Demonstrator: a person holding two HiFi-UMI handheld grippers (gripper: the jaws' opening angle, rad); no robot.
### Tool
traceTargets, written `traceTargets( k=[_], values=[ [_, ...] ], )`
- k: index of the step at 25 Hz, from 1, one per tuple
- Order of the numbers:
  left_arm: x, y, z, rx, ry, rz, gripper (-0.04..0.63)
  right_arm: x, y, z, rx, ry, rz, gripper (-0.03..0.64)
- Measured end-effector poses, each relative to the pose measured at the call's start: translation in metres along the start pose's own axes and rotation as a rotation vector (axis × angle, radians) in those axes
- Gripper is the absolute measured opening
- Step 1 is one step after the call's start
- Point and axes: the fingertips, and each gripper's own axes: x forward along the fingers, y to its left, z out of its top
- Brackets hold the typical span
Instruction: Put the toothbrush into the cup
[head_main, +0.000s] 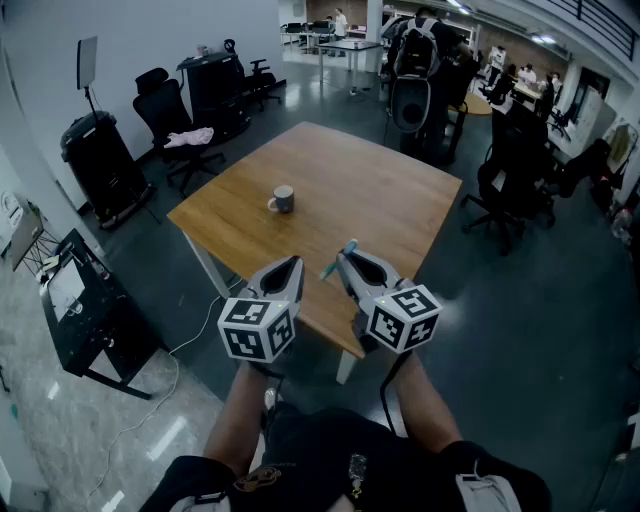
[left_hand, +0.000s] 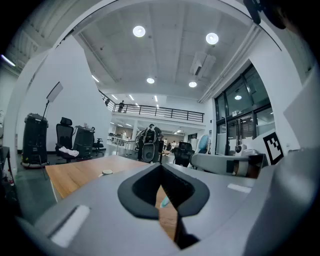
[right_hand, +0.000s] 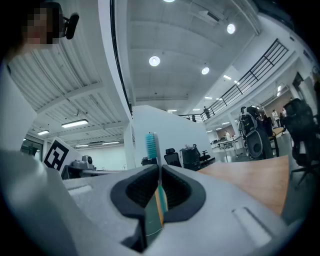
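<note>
A small grey cup (head_main: 283, 199) with a handle stands on the wooden table (head_main: 400, 200), left of its middle. My right gripper (head_main: 341, 258) hovers over the table's near edge, shut on a toothbrush (head_main: 339, 258) whose teal head points up and away. In the right gripper view the toothbrush (right_hand: 152, 146) rises upright from the closed jaws of the right gripper (right_hand: 159, 170), bristles at the top. My left gripper (head_main: 296, 262) hangs just beside it, shut and holding nothing; its left gripper view shows the tips of the left gripper (left_hand: 161, 167) meeting. The cup lies well beyond both grippers.
Black office chairs (head_main: 165, 110) and black cases (head_main: 100, 160) stand left of the table, more chairs (head_main: 505, 185) to the right. A black stand (head_main: 85, 310) and a white cable (head_main: 175, 375) sit on the floor at the near left. The person's legs fill the bottom.
</note>
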Motion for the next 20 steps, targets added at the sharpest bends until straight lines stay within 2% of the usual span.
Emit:
traceTargets(
  k=[10,20],
  values=[
    [-0.005,-0.005,0.0,-0.003,0.001,-0.009,0.006,-0.003,0.005,0.003,0.001,-0.004,-0.002,0.026],
    [-0.013,0.009,-0.006,-0.011,0.003,0.009,0.007,0.006,0.013,-0.005,0.0,0.003,0.008,0.026]
  ],
)
